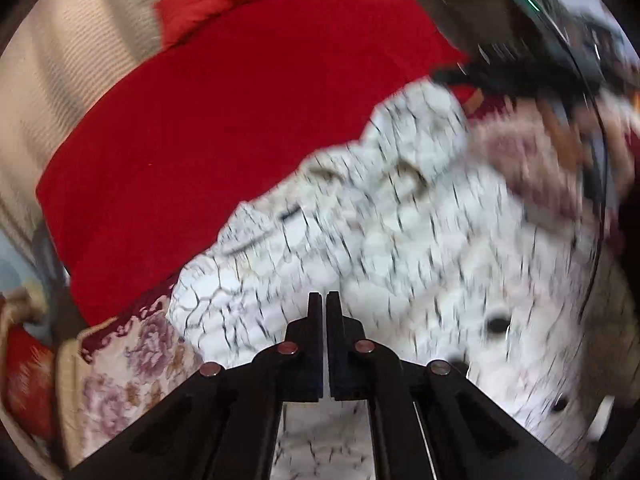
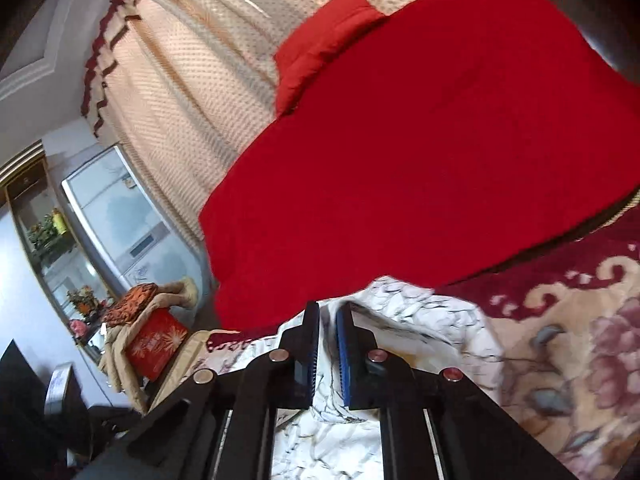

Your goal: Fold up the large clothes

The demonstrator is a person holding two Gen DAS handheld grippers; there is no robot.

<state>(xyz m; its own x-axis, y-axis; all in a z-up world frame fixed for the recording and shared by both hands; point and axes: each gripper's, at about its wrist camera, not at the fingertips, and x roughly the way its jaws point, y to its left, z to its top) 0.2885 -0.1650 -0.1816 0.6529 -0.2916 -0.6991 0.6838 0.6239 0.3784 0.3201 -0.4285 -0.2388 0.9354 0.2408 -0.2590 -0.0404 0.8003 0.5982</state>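
A white garment (image 1: 400, 248) with a black crackle print and dark buttons lies rumpled on a floral bedspread (image 1: 132, 360); the left wrist view is motion-blurred. My left gripper (image 1: 324, 300) is shut just over the garment's near edge, with nothing visibly between its fingers. In the right wrist view my right gripper (image 2: 328, 312) is shut on a fold of the same garment (image 2: 420, 316), with white cloth bunched between the blue pads (image 2: 343, 356). The other hand and its gripper (image 1: 532, 80) show blurred at the upper right of the left wrist view.
A large red blanket (image 2: 420, 152) covers the far half of the bed, with a red pillow (image 2: 316, 36) beyond it. Cream curtains (image 2: 192, 92) hang behind. A cabinet, a red box (image 2: 154, 344) and cushions stand at the left. The floral bedspread (image 2: 580, 340) extends right.
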